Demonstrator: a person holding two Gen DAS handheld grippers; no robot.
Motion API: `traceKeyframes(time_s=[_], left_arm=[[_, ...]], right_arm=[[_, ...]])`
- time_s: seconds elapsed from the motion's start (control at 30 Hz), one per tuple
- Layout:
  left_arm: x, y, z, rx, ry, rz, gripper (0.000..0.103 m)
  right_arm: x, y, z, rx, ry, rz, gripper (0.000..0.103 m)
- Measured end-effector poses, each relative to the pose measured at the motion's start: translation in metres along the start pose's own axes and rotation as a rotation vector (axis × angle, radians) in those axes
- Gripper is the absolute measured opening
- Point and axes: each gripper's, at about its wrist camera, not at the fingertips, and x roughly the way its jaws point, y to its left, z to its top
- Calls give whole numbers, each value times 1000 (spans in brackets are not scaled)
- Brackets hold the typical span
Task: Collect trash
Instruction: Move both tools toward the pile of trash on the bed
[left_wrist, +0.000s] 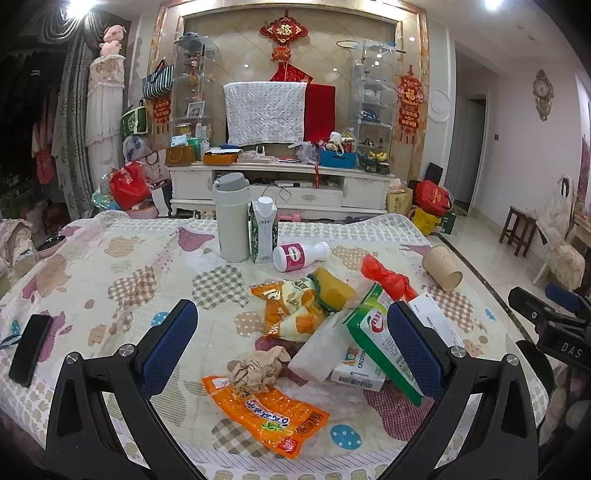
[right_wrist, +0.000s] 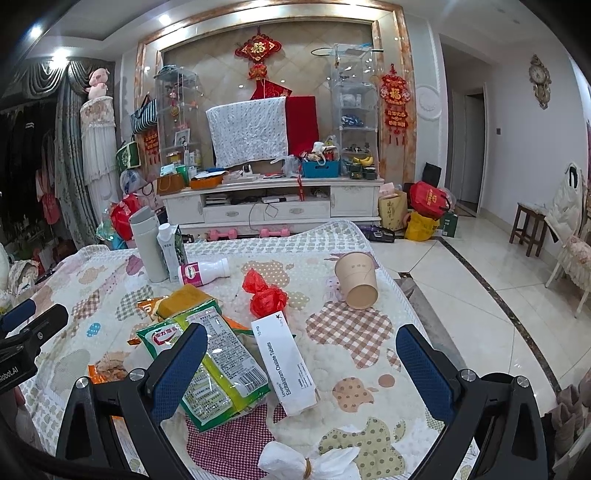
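Quilted patchwork cloth (left_wrist: 122, 266) covers the table that carries all the litter. At about twelve o'clock in the left wrist view a pale green flask (left_wrist: 232, 218) stands upright, with a milk carton (left_wrist: 263, 230) upright just beside it and a white bottle with a pink label (left_wrist: 300, 255) lying on its side next to the carton. At two o'clock a paper cup (left_wrist: 442, 267) lies tipped over, its mouth toward the table edge.

Nearer the centre sits the heap of trash: a green and white snack bag (right_wrist: 212, 363), a white tablet box (right_wrist: 286, 363) lying across its edge, an orange wrapper (left_wrist: 269, 413) at six o'clock, yellow and orange packets (left_wrist: 299, 306) above it, a red plastic bag (right_wrist: 264, 293) knotted at one o'clock of the box, and a crumpled brown paper ball (left_wrist: 255, 367) resting on the orange wrapper's upper end. A white tissue twist (right_wrist: 306, 463) lies at six o'clock in the right wrist view.

Both tools hang above the heap holding nothing: the left gripper (left_wrist: 293, 350) has its jaws spread wide, and the right gripper (right_wrist: 303, 369) likewise stands spread apart.
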Motion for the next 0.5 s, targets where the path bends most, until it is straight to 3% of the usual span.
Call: traceKeyframes(time_s=[0.5], left_arm=[[6, 0, -4, -4, 24, 5, 102]], right_arm=[[4, 0, -5, -18, 16, -1, 102]])
